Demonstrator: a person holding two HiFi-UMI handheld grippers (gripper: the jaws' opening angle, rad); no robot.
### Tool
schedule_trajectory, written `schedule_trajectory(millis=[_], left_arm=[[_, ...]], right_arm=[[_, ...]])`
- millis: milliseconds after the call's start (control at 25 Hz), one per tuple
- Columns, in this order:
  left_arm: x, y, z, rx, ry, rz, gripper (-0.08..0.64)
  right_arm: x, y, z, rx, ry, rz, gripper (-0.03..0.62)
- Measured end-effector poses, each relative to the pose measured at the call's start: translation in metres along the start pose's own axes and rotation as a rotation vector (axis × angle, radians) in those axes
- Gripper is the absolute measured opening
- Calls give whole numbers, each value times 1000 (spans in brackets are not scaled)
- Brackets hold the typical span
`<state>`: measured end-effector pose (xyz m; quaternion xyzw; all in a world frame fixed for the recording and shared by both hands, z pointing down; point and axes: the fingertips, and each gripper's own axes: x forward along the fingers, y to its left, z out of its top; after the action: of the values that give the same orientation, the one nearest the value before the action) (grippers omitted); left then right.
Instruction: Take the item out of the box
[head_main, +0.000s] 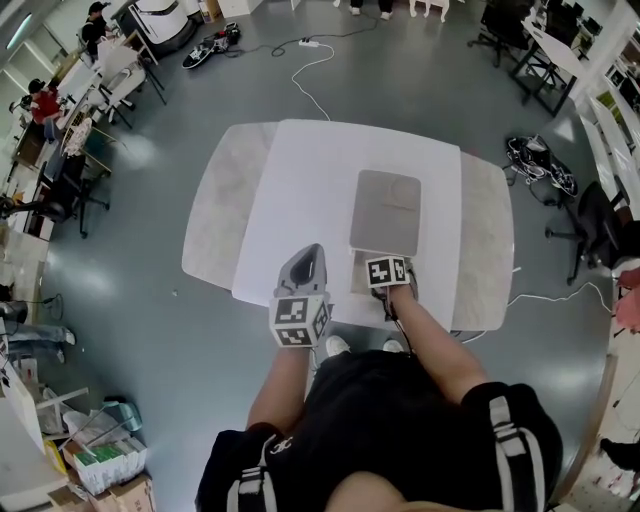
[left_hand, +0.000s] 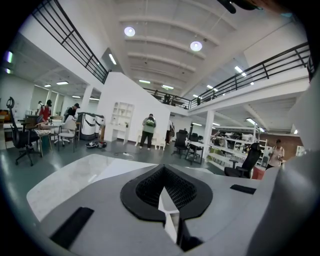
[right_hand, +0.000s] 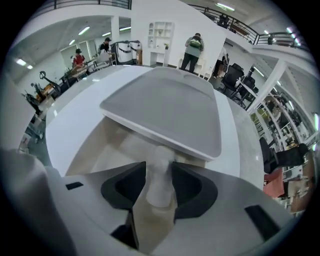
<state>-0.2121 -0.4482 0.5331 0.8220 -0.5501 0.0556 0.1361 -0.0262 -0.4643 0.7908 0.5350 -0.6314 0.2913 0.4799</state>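
An open box (head_main: 357, 277) stands at the near edge of the white table (head_main: 300, 190), its grey lid (head_main: 385, 208) swung back and away from me. My right gripper (head_main: 388, 272) reaches down into it. In the right gripper view the lid (right_hand: 170, 112) fills the middle, and a pale, blurred, bottle-like item (right_hand: 160, 187) stands inside the box (right_hand: 97, 145). It sits between the jaws of my right gripper (right_hand: 159, 170), which stand wide. My left gripper (head_main: 308, 252) hovers left of the box, shut and empty. The left gripper (left_hand: 165, 187) points out into the room.
The white top lies on a wider marbled table (head_main: 215, 225). Cables (head_main: 310, 85) run over the grey floor beyond it. An office chair (head_main: 595, 235) stands to the right. Desks and people are at the far left (head_main: 45, 100).
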Motion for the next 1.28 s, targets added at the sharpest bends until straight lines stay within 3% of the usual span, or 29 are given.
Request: schedule_trajectory(millis=[120,400,640,840,960,1080,1160,1280], left_arm=[[1,1,1,-1,0,1,5],[0,0,2,-4,1,11,5],[-3,-4,5,4,-7,17,5],[-5,-14,5,10,-8,16,5],[-6,-22,5,16,-8,16,5],[-8,-31,6,20,-15,16,5],[-9,-38,7,25,-19,16,5],[-8,-46,6,32,-24,18,5]], right_arm=[[10,3,0,-24,40,-35,147],[14,11,-6,-60,67,-23,141],[-4,16,-4,-48,15,62,138],[-35,23,3,-43,-92,155,137],[-53,26,-9,-19,-99,223,130],[-82,37,1,17,-241,361,127],[-109,23,21,7,-393,353,126],[-143,7,36,18,-536,375,127]])
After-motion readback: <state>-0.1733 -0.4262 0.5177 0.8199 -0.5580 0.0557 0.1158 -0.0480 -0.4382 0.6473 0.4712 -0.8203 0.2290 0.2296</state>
